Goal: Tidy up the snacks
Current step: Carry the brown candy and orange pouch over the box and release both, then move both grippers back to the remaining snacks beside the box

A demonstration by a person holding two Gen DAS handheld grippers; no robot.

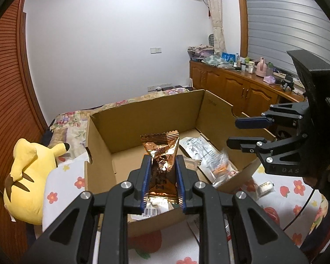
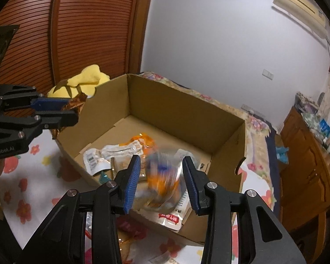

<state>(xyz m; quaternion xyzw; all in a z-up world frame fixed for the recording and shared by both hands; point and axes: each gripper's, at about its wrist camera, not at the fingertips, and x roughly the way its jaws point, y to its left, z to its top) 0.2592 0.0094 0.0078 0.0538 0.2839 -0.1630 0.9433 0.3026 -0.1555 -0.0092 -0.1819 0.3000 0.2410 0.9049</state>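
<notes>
My left gripper (image 1: 161, 165) is shut on a copper-brown foil snack packet (image 1: 162, 154) and holds it upright over the near edge of an open cardboard box (image 1: 147, 114). In the right wrist view the left gripper (image 2: 73, 110) shows at the box's left rim with that packet (image 2: 77, 102). My right gripper (image 2: 161, 166) is open above the box (image 2: 187, 110); a blurred orange, blue and clear snack bag (image 2: 162, 182) is between and below its fingers, apart from them. It shows open at the right of the left wrist view (image 1: 233, 133). Several snack packets (image 1: 205, 154) lie in the box.
A yellow plush toy (image 1: 26, 176) lies left of the box on the floral bedspread (image 1: 286, 193). A small packet (image 1: 265, 188) lies on the bedspread right of the box. A wooden cabinet (image 1: 235, 85) with clutter stands at the right, a wooden louvred door (image 2: 77, 33) at the left.
</notes>
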